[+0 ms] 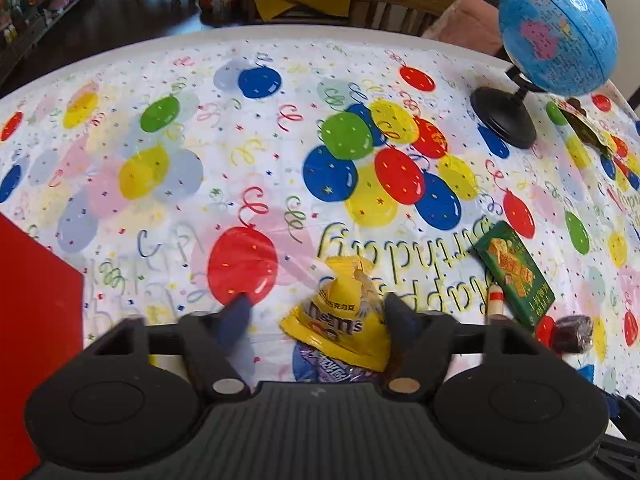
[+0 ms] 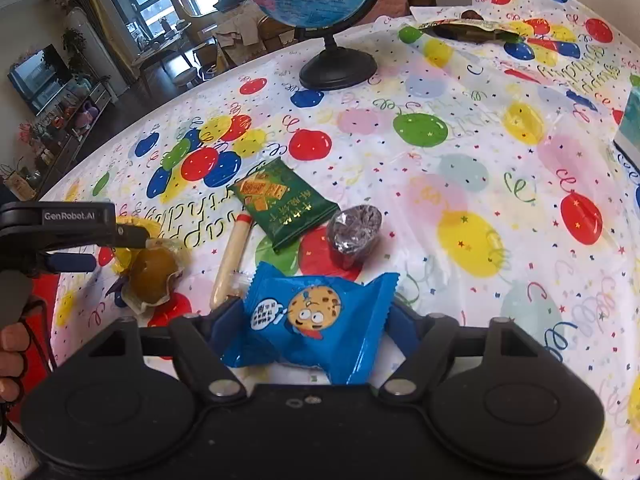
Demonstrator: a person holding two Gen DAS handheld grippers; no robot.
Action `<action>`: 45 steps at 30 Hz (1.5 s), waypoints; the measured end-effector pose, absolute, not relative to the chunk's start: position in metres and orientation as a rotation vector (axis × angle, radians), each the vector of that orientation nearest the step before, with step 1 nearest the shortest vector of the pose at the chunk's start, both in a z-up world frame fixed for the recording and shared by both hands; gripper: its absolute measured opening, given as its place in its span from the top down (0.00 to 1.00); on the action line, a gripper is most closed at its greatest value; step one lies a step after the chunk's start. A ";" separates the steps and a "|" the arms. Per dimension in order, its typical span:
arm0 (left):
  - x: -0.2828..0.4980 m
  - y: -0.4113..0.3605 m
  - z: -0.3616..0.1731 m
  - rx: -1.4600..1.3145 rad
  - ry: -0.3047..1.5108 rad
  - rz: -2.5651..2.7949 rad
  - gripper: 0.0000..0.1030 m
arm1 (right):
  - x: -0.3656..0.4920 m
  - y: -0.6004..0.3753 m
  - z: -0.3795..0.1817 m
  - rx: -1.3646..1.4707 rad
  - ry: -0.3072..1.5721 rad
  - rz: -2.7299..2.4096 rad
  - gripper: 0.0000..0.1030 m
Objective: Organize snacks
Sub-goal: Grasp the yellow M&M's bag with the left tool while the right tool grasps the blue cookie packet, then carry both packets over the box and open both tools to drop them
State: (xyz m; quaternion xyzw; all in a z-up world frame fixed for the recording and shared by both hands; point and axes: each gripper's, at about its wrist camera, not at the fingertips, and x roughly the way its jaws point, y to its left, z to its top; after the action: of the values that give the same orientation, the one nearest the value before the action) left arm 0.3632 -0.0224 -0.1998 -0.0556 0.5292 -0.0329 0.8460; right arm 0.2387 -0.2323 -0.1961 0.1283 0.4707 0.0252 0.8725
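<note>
Both hand-held black grippers are seen from their own wrist cameras above a table covered by a white plastic cloth (image 1: 280, 80) printed with coloured balloons and streamers. Between the fingers of the left gripper (image 1: 320, 312) a yellow chocolate-candy packet (image 1: 340, 320) is seen, lying partly over a purple wrapper (image 1: 332, 368); the right finger is seen against the packet's edge, while the left finger stands apart from it, so no grip is closed. From the right wrist view, the left gripper (image 2: 120, 240) is shown low over the same yellow packet (image 2: 154, 276), with part of a person's hand (image 2: 12, 356) at the frame's left edge. The right gripper (image 2: 316, 324) is placed around a blue cookie packet (image 2: 312, 320) bearing a cartoon cookie face; both blue-padded fingers are seen at the packet's sides, though whether it is pressed cannot be told. Just beyond it, a pale stick-shaped snack (image 2: 232, 256), a dark green cracker packet (image 2: 284, 204) and a small foil-wrapped dark cake (image 2: 354, 236) are laid close together. A blue globe on a black stand (image 2: 332, 32) is set further back, with a dark flat packet (image 2: 464, 30) near the far edge. A red surface (image 1: 32, 340) is seen at the left.
</note>
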 end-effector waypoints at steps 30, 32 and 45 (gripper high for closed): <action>0.293 -0.015 -0.135 -0.121 1.038 -0.095 0.71 | 0.171 -0.237 -0.129 0.272 0.871 0.029 0.52; 0.283 -0.013 -0.127 -0.121 1.029 -0.097 0.71 | 0.165 -0.233 -0.121 0.271 0.864 0.041 0.52; 0.224 0.033 -0.074 -0.169 0.960 -0.096 0.71 | 0.143 -0.185 -0.074 0.232 0.819 0.143 0.52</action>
State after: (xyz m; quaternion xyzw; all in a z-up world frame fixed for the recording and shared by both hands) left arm 0.2235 0.0330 -0.0739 -0.0811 0.4609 -0.0463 0.8825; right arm 0.1426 -0.1855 -0.0741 0.1123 0.3967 0.0692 0.9084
